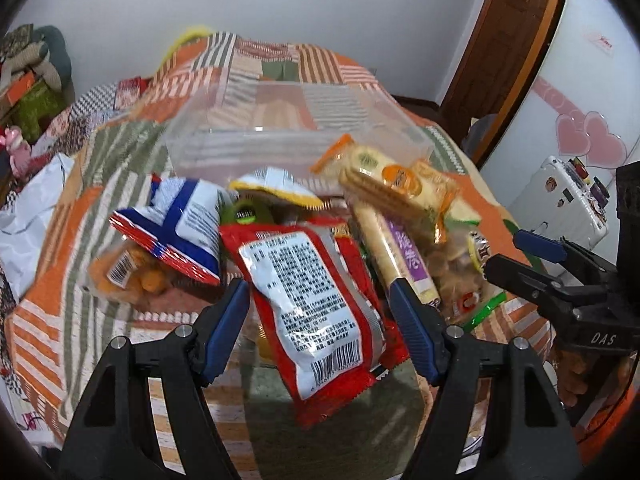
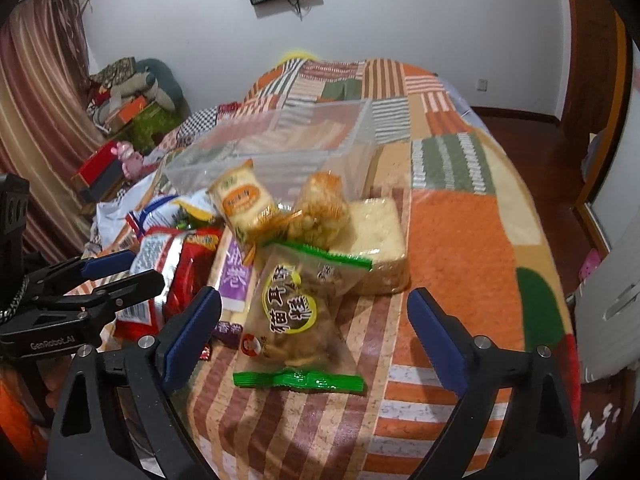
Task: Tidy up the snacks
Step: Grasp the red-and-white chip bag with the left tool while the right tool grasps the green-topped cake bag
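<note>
Snacks lay heaped on the patchwork orange-striped bed, just in front of an empty clear plastic bin. Left gripper had fingers spread wide either side of a red foil pouch w/ white label, not clamping it. Right gripper also spread, hanging over a clear green-edged bag of crisps. Both packs prob. light, crinkly, slippery; contents brittle. Best grip: mid-body or the sealed end seam, gentle squeeze, else film slides or crisps crush.
</note>
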Motion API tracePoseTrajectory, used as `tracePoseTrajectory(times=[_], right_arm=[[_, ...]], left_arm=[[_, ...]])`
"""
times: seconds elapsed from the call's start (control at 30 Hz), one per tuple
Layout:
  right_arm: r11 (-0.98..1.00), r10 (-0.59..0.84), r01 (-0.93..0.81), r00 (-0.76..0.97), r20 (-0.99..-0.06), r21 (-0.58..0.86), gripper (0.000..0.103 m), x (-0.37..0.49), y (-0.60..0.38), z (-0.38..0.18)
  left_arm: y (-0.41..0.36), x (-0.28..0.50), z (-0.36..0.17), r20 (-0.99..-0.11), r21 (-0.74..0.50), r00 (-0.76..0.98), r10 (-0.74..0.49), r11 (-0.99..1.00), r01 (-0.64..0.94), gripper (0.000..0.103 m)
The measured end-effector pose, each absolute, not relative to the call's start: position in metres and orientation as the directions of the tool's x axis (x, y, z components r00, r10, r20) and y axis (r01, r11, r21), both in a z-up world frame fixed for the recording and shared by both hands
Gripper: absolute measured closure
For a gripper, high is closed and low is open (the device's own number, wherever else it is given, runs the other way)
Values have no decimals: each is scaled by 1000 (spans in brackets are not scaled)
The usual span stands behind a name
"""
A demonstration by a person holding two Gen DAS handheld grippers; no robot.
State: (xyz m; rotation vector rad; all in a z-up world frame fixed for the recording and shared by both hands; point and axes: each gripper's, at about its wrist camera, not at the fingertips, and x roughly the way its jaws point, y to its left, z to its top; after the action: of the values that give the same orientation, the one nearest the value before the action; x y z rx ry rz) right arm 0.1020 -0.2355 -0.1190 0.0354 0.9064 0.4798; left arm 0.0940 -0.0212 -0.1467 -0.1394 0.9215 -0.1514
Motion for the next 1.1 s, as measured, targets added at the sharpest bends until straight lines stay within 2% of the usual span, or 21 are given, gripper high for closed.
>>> tracePoseTrajectory(times=[0.13,0.37,0.6,0.77,1.1], right_arm=[[889,420,-392,494,-761,237,12,107,-233,-128],[879,442,-386,435,-784,282,25,117,-227,-144],[848,506,-388,385,-772,362,48,119,-231,-152],[846,511,-385,385,-768,370,58,115,-235,-149],[850,515,-376,445,-733,369,61,107,-241,-131]], left_arm=[[-28,98,-153,-789,-170,588,-180,983,72,31],[-33,104,-164,-796,-120,590,-133,991,61,31],[-35,104,-169,-782,-77,614,-104,995,71,31],[-23,102,-167,-766,-136,627,-141,989,57,42],[-17,94,-150,-733,-175,659,-169,983,57,51]])
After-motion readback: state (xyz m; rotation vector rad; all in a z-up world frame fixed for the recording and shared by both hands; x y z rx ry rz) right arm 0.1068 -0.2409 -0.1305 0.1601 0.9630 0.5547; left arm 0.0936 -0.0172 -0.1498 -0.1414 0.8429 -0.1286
